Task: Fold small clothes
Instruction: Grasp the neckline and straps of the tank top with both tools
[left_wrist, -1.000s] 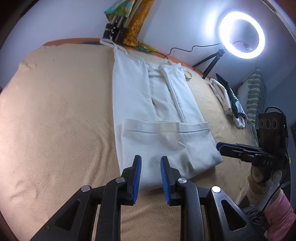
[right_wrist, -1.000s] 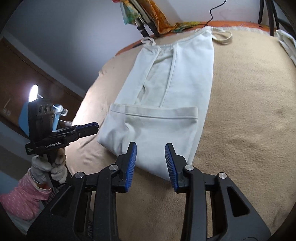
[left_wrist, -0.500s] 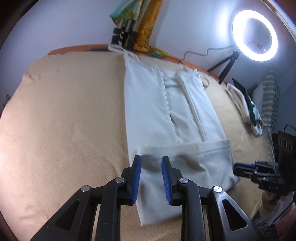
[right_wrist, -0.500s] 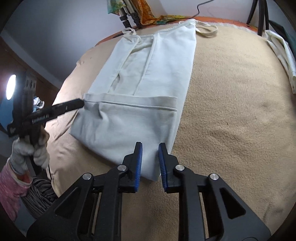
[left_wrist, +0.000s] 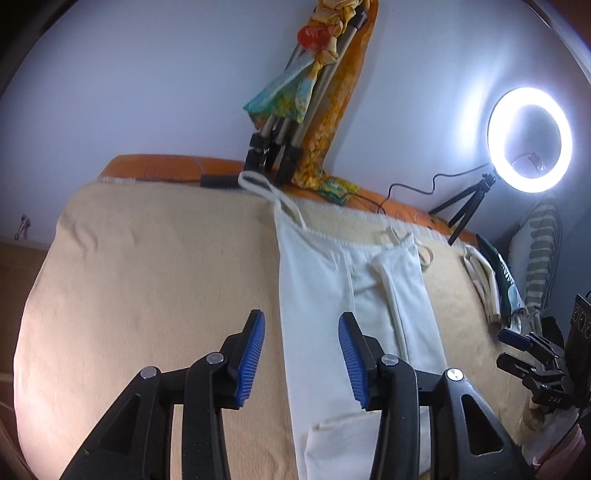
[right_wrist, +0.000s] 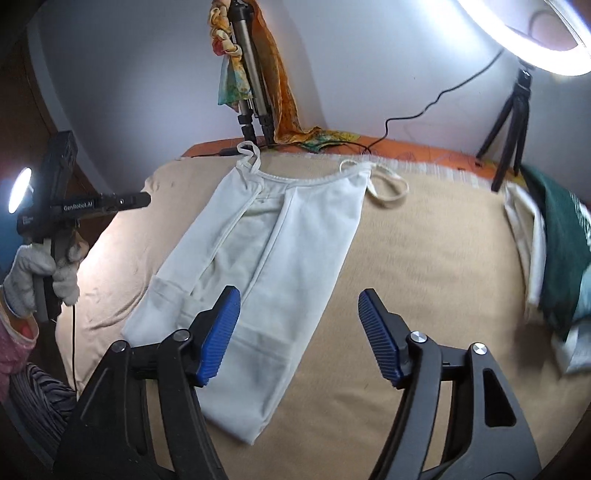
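This is a room in a home, likely a bedroom set up for recording. A tan blanket (left_wrist: 147, 277) covers a bed-like surface with an orange edge along the pale wall. In the upper right of the left wrist view a lit ring light (left_wrist: 529, 139) stands on a small tripod (left_wrist: 467, 206), its cable trailing left. A folded tripod draped with a colourful scarf (right_wrist: 236, 70) leans at top centre. Folded clothes (right_wrist: 554, 251) are stacked at the right edge.

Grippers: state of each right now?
Left gripper: open, holding nothing, over the white top.
Right gripper: open wide, holding nothing.
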